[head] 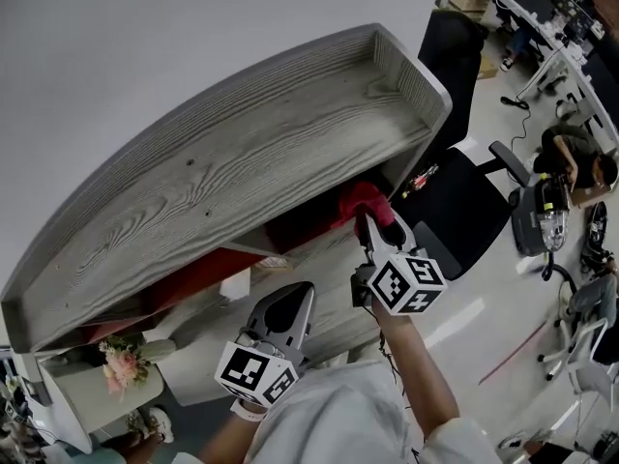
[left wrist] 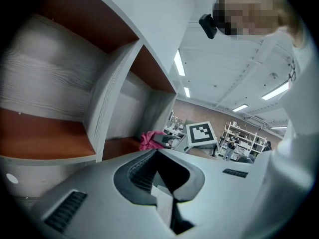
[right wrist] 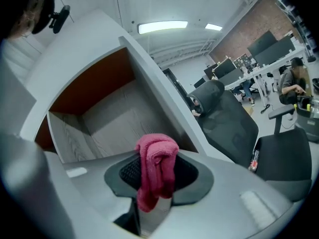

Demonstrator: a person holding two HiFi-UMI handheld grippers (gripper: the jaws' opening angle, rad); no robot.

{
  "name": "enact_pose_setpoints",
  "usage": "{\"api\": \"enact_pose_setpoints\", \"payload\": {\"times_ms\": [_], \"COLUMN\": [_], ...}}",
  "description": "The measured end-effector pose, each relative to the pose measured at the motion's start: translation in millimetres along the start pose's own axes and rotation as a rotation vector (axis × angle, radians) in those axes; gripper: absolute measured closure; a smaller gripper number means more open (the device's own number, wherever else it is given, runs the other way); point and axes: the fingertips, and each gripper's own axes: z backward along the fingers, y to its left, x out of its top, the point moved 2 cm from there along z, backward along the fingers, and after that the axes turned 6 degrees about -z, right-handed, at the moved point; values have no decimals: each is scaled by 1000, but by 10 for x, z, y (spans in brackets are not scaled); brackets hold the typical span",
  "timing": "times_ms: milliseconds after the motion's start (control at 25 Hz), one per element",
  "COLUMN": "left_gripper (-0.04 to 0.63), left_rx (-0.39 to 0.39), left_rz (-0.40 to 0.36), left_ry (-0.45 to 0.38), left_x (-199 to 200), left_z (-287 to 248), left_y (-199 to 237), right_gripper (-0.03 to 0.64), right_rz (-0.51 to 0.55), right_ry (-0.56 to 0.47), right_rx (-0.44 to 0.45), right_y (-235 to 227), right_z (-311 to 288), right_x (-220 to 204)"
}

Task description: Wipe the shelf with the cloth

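**Q:** Status, left side first?

**A:** The left gripper (head: 298,296) is clenched with nothing between its jaws. It hangs low in front of the grey wood-grain shelf unit (head: 242,162) and takes no part in the work. Further right, the right gripper (head: 370,222) is clamped on a bunched pink terry cloth (right wrist: 156,166). It holds the cloth at the mouth of the right-hand grey-walled compartment (right wrist: 107,118), under the top board. A black office chair (head: 455,201) stands just beyond the unit's right end.

**Q:** What do you recommend for the wipe?

**A:** In my judgement, carry the cloth fully inside and press the fold flat on the compartment floor. Then draw it in overlapping strokes from the back wall to the front edge, keeping the grip firm. Only a narrow wad stands out past the jaws, so the gripper tips may scrape the board unless it is angled down.

**Q:** What could you not make out?

**A:** The top board hides the compartment floor from the head view. No view shows whether the cloth touches any surface. The unit's lower levels are cut off.
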Motion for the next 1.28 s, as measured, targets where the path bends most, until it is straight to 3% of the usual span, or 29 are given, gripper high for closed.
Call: {"api": "enact_pose_setpoints", "payload": {"times_ms": [400,680,1080,1280], "left_gripper": [589,589,589,589], "left_rx": [-18,-5,4,2], "left_rz": [-13,-20,-23,-25], "left_ry": [20,8,-15,-31], "left_x": [-70,-16,20,74], "left_z": [15,94,177,213], "left_y": [-65,-21,25,14], "right_gripper": [485,485,486,486], "right_rz": [-152,-234,-192,-233], "right_ry": [11,8,-52,-109], "right_rx": [-113,-135,-50,-25], "right_y": [-340,-366,6,208], "right_z": [-184,-249,-229,-146], "right_x": [-26,33,379,654]}}
